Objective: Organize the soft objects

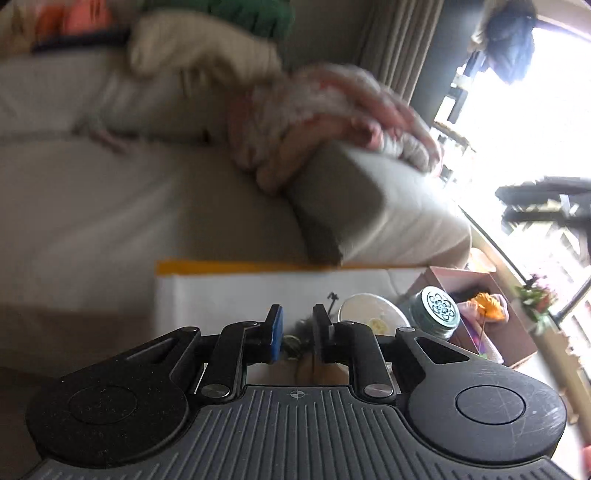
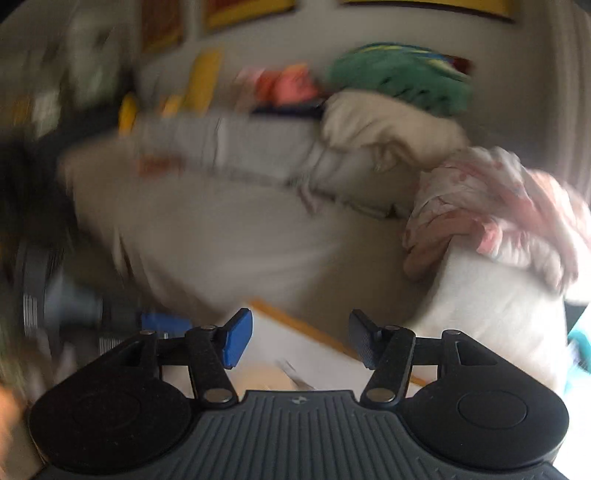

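A fuzzy pink-and-white blanket lies bunched over the sofa's armrest. Behind it on the sofa back sit a cream throw, a green soft thing and an orange-pink soft toy. My left gripper hovers over the table in front of the sofa, its jaws a narrow gap apart with nothing clearly pinched. My right gripper is open and empty, facing the grey seat. Both views are blurred.
A white sheet with a yellow edge lies below the grippers. To its right stand a pale bowl, a glass jar with a patterned metal lid and a pink box with an orange flower. A bright window fills the right.
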A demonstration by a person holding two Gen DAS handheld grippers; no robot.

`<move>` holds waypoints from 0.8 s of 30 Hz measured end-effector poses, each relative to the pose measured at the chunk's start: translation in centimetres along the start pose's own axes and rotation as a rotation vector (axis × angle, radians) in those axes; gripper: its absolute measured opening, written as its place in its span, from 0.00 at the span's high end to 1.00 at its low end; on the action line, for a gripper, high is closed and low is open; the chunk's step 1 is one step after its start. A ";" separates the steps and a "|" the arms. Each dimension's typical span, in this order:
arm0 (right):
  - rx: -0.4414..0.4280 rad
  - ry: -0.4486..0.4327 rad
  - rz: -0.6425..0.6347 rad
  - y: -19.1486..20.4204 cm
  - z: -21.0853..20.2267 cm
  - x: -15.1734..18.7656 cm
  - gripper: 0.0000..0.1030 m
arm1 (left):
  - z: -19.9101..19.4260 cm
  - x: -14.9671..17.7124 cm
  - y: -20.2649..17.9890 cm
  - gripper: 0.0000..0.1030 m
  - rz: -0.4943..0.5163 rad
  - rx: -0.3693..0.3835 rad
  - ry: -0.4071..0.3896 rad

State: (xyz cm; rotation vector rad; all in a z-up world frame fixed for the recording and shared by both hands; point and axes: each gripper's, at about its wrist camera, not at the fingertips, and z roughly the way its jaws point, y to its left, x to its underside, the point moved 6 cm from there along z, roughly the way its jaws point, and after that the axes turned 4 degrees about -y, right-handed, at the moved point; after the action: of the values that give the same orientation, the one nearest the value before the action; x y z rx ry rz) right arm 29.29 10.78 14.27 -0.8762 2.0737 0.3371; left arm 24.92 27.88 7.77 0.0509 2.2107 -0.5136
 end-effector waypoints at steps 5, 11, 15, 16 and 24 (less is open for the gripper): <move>-0.055 0.215 -0.067 -0.2 4.9 5.5 0.65 | 5.3 0.6 0.5 0.82 -0.106 0.123 0.083; -0.156 0.321 -0.197 1.2 9.3 8.2 0.65 | 8.3 0.8 1.6 0.82 -0.136 0.144 0.108; -0.177 0.387 -0.315 2.8 13.2 10.3 0.65 | 9.7 0.6 2.0 0.82 -0.143 0.153 0.125; -0.193 0.396 -0.323 3.0 13.6 10.8 0.67 | 9.9 0.6 2.2 0.82 -0.153 0.150 0.127; -0.151 0.372 -0.256 0.4 16.1 9.9 0.91 | 10.5 -0.3 4.2 0.82 -0.201 0.148 0.082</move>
State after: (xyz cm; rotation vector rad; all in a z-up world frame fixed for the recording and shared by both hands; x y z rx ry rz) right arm 34.70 14.73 -3.40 -1.3655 2.2550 0.2046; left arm 33.69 27.77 0.67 -0.0737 2.2669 -0.7989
